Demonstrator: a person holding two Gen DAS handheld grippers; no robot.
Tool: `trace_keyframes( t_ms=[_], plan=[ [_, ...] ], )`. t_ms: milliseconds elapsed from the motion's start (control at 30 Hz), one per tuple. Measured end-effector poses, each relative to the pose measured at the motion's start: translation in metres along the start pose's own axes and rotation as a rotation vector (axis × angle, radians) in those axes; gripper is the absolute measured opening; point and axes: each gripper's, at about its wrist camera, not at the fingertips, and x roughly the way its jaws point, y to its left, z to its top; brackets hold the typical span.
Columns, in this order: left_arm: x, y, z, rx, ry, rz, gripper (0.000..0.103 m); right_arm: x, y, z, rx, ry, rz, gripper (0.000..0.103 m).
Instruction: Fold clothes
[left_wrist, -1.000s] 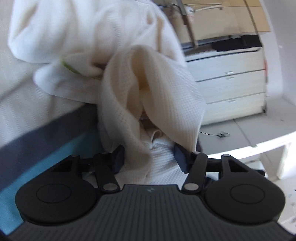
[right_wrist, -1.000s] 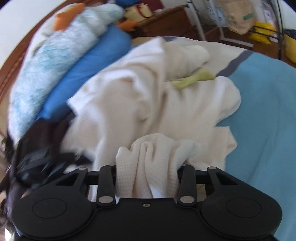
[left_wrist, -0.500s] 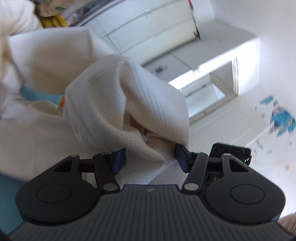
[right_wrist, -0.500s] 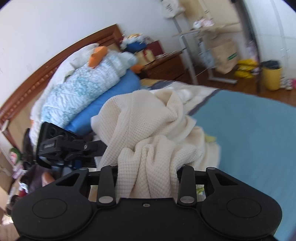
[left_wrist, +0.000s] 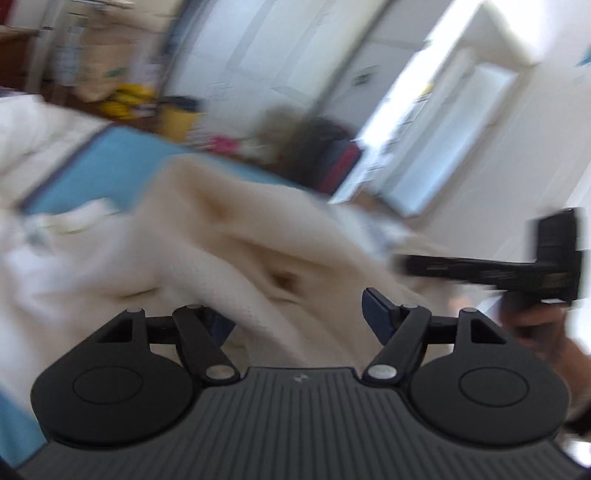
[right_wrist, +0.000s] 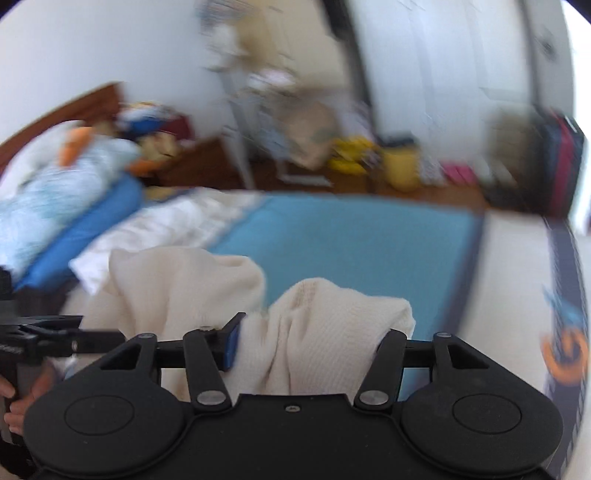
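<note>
Both claws are letting go of the cream waffle-knit garment (right_wrist: 325, 332) above the bed (right_wrist: 354, 236). The left claw (left_wrist: 299, 317) has its jaws opening, with cloth bunched between them and the right pad (left_wrist: 376, 314) standing clear of the fabric. The right claw (right_wrist: 314, 339) has its jaws opening too, a thick bundle of folds still filling the gap, so I judge neither is clamped any longer. To do this release well, the two hands should part from the cloth together and low, so the garment drops spread on the blue sheet rather than in a heap, and the pads should clear the loose knit before pulling away, since it snags easily. The garment looks soft, thick and heavily rumpled, pale cream with a fine grid texture, hanging in deep folds just over the near side of the bed.
</note>
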Motion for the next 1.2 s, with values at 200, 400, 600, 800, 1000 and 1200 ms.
trace_keyframes(
  t_ms=[200, 400, 600, 800, 1000, 1200],
  plan=[
    [-0.021, 0.095, -0.024, -0.16, 0.099, 0.482, 0.072, 0.009, -0.069, -0.055, 0.207, -0.036, 0.067, 0.071],
    [-0.048, 0.144, -0.048, -0.476, 0.008, 0.39, 0.086, 0.05, -0.079, -0.071, 0.489, 0.0, 0.273, 0.087],
    [-0.013, 0.127, -0.059, -0.448, 0.106, 0.212, 0.085, 0.081, -0.051, -0.058, 0.485, 0.019, 0.338, 0.098],
    [0.047, 0.102, -0.07, -0.437, 0.155, -0.068, 0.068, 0.115, -0.025, -0.053, 0.327, 0.102, 0.341, 0.1],
    [0.039, 0.081, -0.081, -0.513, 0.121, -0.243, 0.047, 0.122, -0.03, -0.067, 0.477, 0.21, 0.637, 0.056],
    [0.019, 0.014, -0.064, -0.329, 0.12, -0.238, 0.039, 0.078, -0.037, -0.065, 0.5, 0.209, 0.657, 0.051]
  ],
)
